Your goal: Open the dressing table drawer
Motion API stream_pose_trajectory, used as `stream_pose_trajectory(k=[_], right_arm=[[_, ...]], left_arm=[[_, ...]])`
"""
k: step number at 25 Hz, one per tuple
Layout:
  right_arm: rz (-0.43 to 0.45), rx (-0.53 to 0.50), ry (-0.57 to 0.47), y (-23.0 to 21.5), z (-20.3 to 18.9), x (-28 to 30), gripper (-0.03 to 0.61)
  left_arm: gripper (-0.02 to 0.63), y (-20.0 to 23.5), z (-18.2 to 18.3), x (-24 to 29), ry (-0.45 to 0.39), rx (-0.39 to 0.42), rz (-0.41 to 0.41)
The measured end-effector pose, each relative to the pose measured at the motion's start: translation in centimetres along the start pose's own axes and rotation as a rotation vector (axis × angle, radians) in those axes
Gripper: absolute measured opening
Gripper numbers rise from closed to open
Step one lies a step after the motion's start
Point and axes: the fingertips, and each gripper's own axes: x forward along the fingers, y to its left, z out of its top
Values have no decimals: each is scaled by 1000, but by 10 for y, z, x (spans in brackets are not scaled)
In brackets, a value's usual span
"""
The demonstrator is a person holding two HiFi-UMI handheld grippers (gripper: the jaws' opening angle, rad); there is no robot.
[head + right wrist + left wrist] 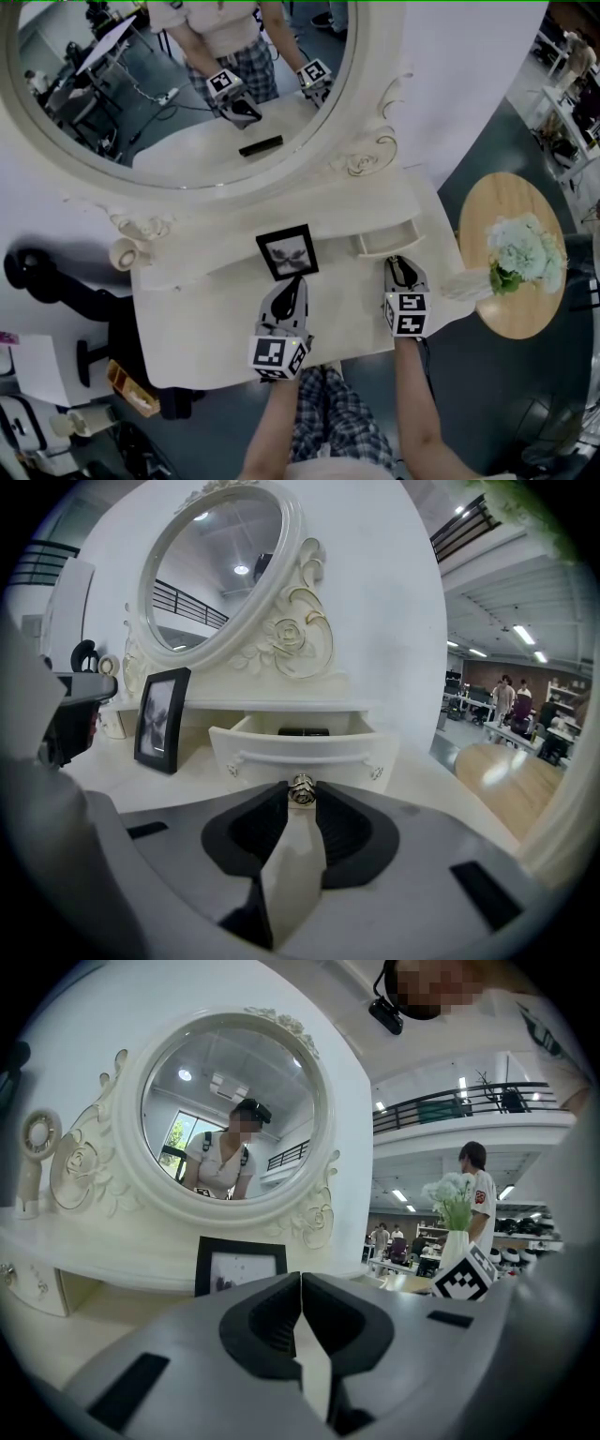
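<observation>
Left gripper [300, 1286]: jaws pressed together with nothing between them — it hovers over the table top, idle beside the work.
Right gripper [398, 265]: here's the action; its jaws are pinched onto the knob, tips meeting around it.
Knob [301, 788]: a small, round, shiny metal stud at the middle of the drawer front. We judge it hard and slick, so the hold needs to sit behind its widest part or it may slip free.
Drawer [300, 752]: a little cream one at the right end of the dressing table [216, 323], under the raised shelf, and already pulled part-way out. We reckon it's light and rigid, sliding on plain runners — a straight, level pull suits it best, since a skewed tug could jam it and a long one could draw it right out.
Inside the drawer: a dark flat item [303, 731] lies at the back; we can't tell what it is.
Photo frame [287, 251]: black, standing upright just left of the drawer, clear of the pull.
Mirror [220, 564]: oval, in carved rose scrollwork, rising behind everything.
</observation>
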Motion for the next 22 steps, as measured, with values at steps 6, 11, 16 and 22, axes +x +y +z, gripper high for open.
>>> stream_pose_trajectory(k=[6,11,16,22], right_arm=[[51,82,-57,4,4,-2,270],[61,100,-98,6,8,-8,354],[77,113,-156,10,28,-26,353],[112,65,-234,23,66,-66,265]], left_arm=[[28,2,1,0,8,3,3],[28,4,2,0,4,9,3],[28,12,10,-7,-5,13,16],[28,25,43,-31,-41,47,37]])
